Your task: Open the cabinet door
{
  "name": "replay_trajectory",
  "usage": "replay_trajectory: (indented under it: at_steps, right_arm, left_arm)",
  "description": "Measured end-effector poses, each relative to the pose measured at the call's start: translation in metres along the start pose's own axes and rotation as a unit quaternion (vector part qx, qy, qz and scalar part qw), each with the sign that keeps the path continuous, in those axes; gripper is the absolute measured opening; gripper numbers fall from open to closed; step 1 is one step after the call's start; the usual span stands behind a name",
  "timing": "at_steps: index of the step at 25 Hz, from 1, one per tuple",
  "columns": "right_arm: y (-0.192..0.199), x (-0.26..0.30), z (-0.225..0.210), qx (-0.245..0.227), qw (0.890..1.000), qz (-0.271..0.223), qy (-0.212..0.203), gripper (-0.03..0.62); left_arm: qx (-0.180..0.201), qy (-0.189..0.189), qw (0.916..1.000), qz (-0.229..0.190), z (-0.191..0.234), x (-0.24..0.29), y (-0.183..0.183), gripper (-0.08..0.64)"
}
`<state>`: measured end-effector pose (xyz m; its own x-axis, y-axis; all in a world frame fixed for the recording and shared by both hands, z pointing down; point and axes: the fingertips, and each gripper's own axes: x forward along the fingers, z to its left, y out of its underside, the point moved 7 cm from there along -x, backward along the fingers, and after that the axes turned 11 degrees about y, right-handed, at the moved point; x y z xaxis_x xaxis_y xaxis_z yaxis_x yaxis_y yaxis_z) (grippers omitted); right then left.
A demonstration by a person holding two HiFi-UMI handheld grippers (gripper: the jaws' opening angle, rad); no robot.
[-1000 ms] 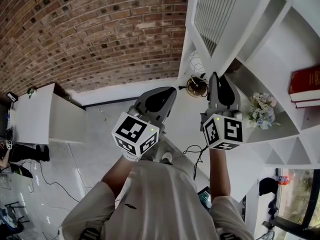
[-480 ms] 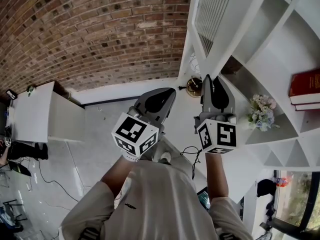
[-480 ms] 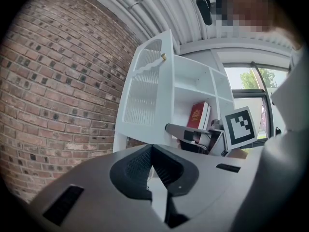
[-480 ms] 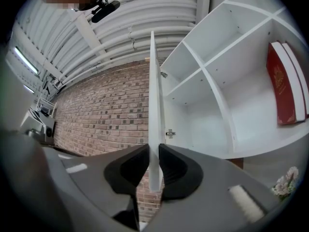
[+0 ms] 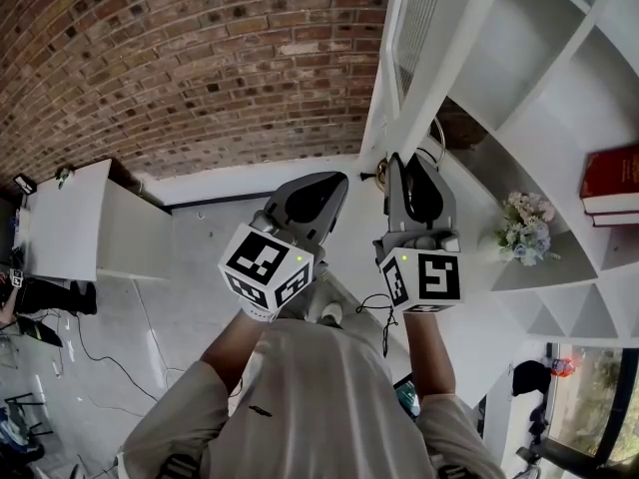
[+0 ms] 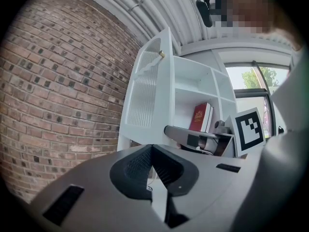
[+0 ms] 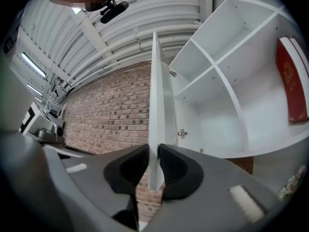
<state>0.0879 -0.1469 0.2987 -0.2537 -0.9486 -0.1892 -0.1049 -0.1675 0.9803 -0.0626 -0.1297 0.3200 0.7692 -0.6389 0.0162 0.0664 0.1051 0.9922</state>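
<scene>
The white cabinet door with its ribbed panel stands swung out from the shelf unit. My right gripper is shut on the door's lower free edge. In the right gripper view the thin door edge runs straight up from between the two pads of that gripper, which press on either side of it. The left gripper hangs beside it to the left, shut with nothing in it. From the left gripper view I see the door's outer face and its small brass knob.
A red book stands on an open shelf, and a small bunch of flowers sits one shelf below. A brick wall runs behind the door. A low white cabinet stands at the left. Cables lie on the floor.
The right gripper has moved left with the door's edge in it, and the door has swung further out from the shelves. The left gripper has stayed where it was.
</scene>
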Motion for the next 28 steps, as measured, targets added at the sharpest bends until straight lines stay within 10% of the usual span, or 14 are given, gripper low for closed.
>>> replay_trajectory:
  at_steps: [28]
  right_arm:
    - [0.008,0.023,0.057,-0.007,0.997,-0.003,-0.082,0.094]
  left_arm:
    - [0.001,-0.058,0.9983,-0.006,0.028,-0.044,-0.002,0.009]
